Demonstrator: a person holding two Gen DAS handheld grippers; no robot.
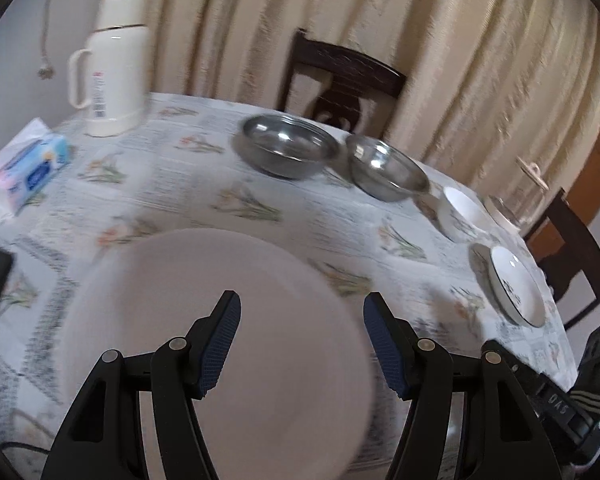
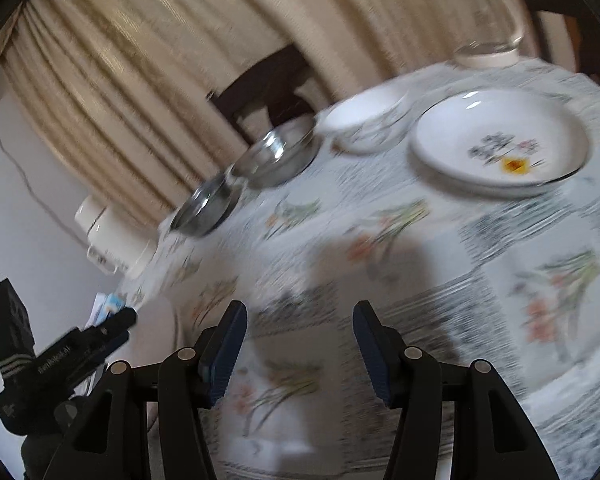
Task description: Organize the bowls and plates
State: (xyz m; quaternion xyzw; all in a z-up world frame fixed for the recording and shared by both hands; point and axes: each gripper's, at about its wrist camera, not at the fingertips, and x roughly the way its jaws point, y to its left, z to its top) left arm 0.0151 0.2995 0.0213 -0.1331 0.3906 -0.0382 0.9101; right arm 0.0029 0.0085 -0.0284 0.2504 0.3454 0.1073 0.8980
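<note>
Left gripper (image 1: 302,346): jaws spread wide, nothing between the pads; hovering over the near part of the large plate.
Right gripper (image 2: 300,350): jaws also parted and empty; above bare tablecloth, well apart from any dish.
Large plate (image 1: 220,320): pale, plain, flat on the table directly under the left jaws; blurred, so rim detail unclear.
Flowered plate (image 2: 500,140): white, dark rim line, flower print with a yellow spot; far right part of the table, beside the white bowl.
White bowl (image 2: 364,120): small, flower print on its outer wall; between the flowered plate and the steel bowls.
Steel bowls: one (image 1: 290,146) and a second (image 1: 386,168), just beside each other, perhaps touching, at the far edge.
Handling, plates and white bowl: probably ceramic or melamine, stiff, smooth and slippery, likely to chip; best taken at the rim, one pad above and one under, so a lifted edge needed first.
Handling, steel bowls: probably light, rigid, slick; grip on the wall near the rim, likely to slide if pushed.
Table (image 1: 188,184): round, covered with a flower-patterned cloth.
Other things: white thermos jug (image 1: 114,68), tissue pack (image 1: 28,168), glass jug (image 2: 486,20), dark chair (image 1: 340,80).
Writing: red mark and barcode on the thermos label, not readable; letters on the gripper body in the right view, too blurred for certain reading.
</note>
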